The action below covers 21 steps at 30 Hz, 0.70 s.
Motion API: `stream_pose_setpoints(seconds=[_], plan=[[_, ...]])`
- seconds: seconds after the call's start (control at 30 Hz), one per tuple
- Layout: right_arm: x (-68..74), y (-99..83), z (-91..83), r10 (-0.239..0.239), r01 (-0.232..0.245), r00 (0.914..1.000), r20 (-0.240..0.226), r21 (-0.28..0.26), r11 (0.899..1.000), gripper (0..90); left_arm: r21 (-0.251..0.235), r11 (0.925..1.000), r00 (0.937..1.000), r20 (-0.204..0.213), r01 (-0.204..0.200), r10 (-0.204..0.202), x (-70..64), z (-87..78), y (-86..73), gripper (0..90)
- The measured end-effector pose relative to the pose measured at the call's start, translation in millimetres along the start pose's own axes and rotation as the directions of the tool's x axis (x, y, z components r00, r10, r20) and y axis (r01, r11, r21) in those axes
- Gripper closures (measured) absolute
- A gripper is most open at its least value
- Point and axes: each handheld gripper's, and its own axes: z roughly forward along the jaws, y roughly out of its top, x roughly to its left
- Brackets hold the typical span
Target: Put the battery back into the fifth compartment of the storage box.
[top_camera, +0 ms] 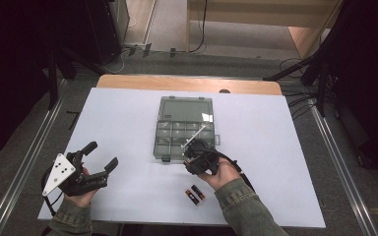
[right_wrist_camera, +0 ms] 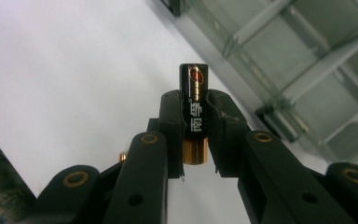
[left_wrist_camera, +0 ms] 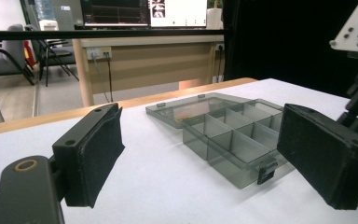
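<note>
My right gripper [right_wrist_camera: 195, 135] pinches a black battery [right_wrist_camera: 194, 109] upright between its jaws, just at the near edge of the open compartment box [top_camera: 184, 129]. My left gripper [top_camera: 101, 156] rests near-left, jaws wide apart and empty. Two small items, probably more batteries [top_camera: 195, 194], lie near my right sleeve.

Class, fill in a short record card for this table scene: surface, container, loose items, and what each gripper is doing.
Surface: white table top
Container: grey see-through plastic compartment box, lid open and lying flat
Loose items: two black-and-orange batteries near the front edge
Left gripper: open, holding nothing, left of the box
Right gripper: shut on a black battery with gold end, at the box's front edge
</note>
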Motion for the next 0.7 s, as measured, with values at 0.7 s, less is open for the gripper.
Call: stream_pose_setpoints(seconds=[0.7], plan=[[5.3, 51.6, 8.7, 0.057, -0.055, 0.9980, 0.027, -0.071, 0.996, 77.7, 0.000, 1.0000, 1.0000, 0.005, 0.004, -0.004, 0.5, 0.3, -0.3, 14.2]])
